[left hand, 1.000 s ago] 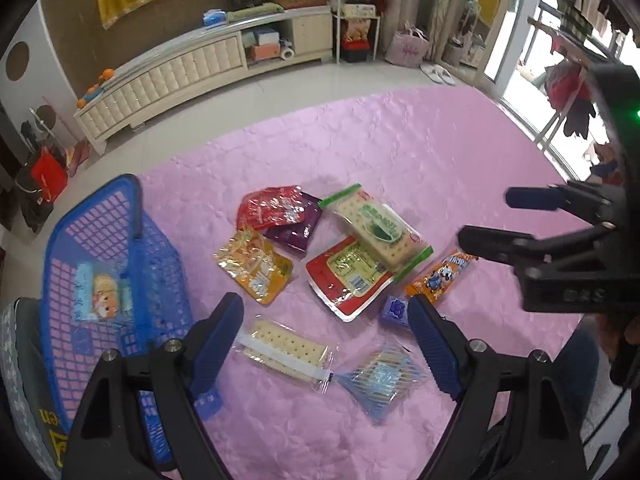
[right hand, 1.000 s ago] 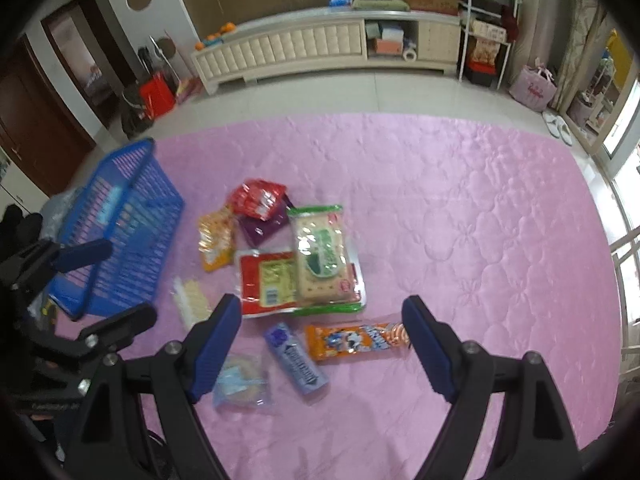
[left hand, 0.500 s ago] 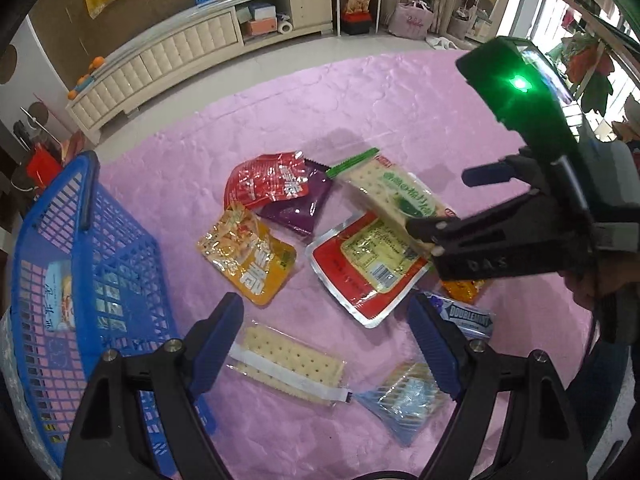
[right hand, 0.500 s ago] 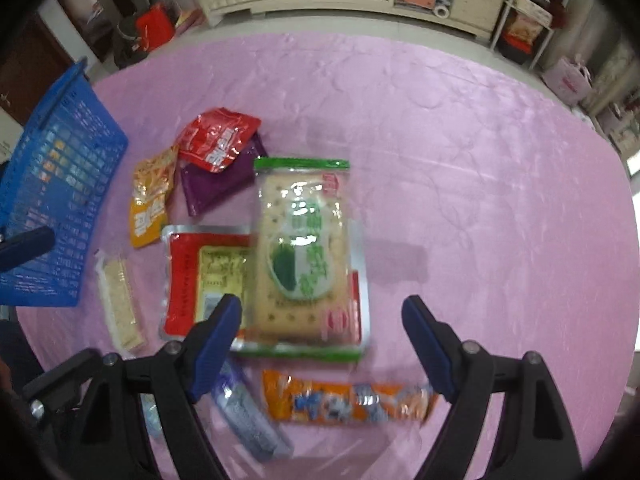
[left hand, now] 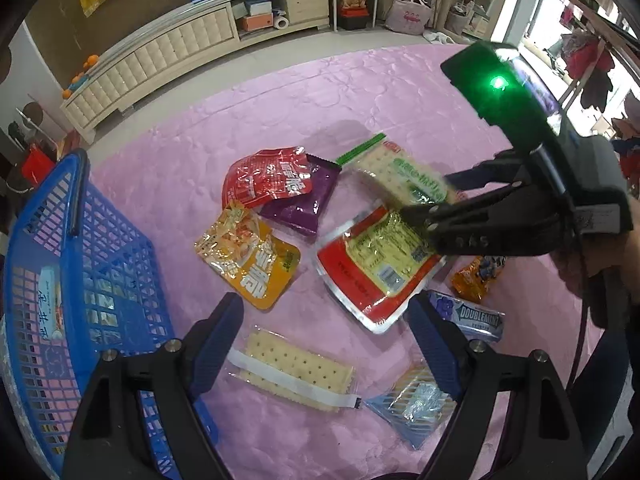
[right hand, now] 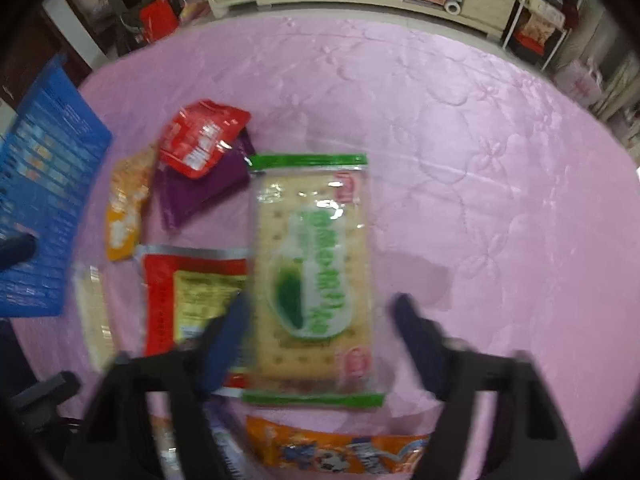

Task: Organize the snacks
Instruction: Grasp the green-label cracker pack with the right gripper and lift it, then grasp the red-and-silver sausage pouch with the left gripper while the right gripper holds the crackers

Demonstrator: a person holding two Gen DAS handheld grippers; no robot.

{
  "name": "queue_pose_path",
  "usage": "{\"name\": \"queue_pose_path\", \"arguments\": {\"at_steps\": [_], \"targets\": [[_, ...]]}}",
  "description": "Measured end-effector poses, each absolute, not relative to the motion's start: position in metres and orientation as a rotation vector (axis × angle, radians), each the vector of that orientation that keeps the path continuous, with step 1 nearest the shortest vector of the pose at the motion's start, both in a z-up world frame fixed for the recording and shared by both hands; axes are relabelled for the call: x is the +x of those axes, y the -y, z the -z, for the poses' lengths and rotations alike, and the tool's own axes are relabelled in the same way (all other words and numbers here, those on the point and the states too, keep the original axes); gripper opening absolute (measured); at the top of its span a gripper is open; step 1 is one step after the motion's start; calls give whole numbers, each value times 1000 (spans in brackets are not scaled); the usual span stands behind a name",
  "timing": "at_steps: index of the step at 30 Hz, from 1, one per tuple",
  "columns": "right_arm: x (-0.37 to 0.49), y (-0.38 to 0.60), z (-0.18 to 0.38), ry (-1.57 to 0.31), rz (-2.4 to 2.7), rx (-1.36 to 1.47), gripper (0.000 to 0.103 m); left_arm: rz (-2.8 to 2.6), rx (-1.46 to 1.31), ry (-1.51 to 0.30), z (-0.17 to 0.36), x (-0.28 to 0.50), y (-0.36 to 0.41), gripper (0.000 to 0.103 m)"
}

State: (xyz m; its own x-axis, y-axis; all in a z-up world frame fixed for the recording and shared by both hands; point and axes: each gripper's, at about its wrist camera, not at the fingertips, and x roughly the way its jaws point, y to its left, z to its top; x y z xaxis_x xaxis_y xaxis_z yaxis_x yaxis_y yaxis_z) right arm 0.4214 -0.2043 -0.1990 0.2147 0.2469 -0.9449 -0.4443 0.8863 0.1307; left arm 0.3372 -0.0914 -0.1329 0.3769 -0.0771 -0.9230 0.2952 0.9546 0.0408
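Observation:
Several snack packs lie on a pink cloth (left hand: 280, 92). A green-edged cracker pack (right hand: 314, 276) lies on a red and yellow pack (left hand: 376, 268). My right gripper (right hand: 320, 328) is open, its fingers on either side of the cracker pack's near end; it also shows in the left wrist view (left hand: 436, 196). My left gripper (left hand: 324, 328) is open and empty above a clear cracker pack (left hand: 296, 372). A blue basket (left hand: 72, 280) at the left holds one small packet (left hand: 50, 308).
A red pack (left hand: 268, 178), a purple pack (left hand: 300, 200) and an orange pack (left hand: 248, 256) lie mid-cloth. A gum pack (left hand: 472, 316), an orange bar (left hand: 476, 276) and a blue wafer packet (left hand: 416, 404) lie to the right. A long white cabinet (left hand: 172, 52) stands behind.
My right gripper has come down and forward over the green-edged cracker pack, which now sits between its fingers. My left gripper has moved lower and closer to the snacks.

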Motion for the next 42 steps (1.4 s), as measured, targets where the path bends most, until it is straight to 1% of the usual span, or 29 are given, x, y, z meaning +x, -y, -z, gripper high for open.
{"name": "queue_pose_path", "arguments": {"at_steps": [3,6,11,16,22,26,28,35,38,42], "targets": [[407,208,193,-1217,-473,-291,58,254,242,-1146,131,335,95,82],[398,231,177,-1185,-476,-201,58,281,285,-1126,124,332,103,82],[390,259,152,-1152,-467,-138,58,388,430,-1083,115,332,130,82],[382,282,133,-1125,-472,-54,58,472,508,-1114,120,342,150,82],[382,285,141,-1134,-470,0,58,563,636,-1068,126,352,174,82],[385,296,147,-1145,-476,50,58,617,788,-1081,146,359,193,82],[386,299,151,-1148,-481,58,58,652,818,-1112,155,363,199,82],[392,310,167,-1170,-518,126,58,697,868,-1171,181,391,203,82],[396,314,173,-1187,-554,188,58,704,826,-1231,192,410,199,82],[398,314,173,-1170,-538,145,58,754,774,-1294,200,424,197,82]]}}
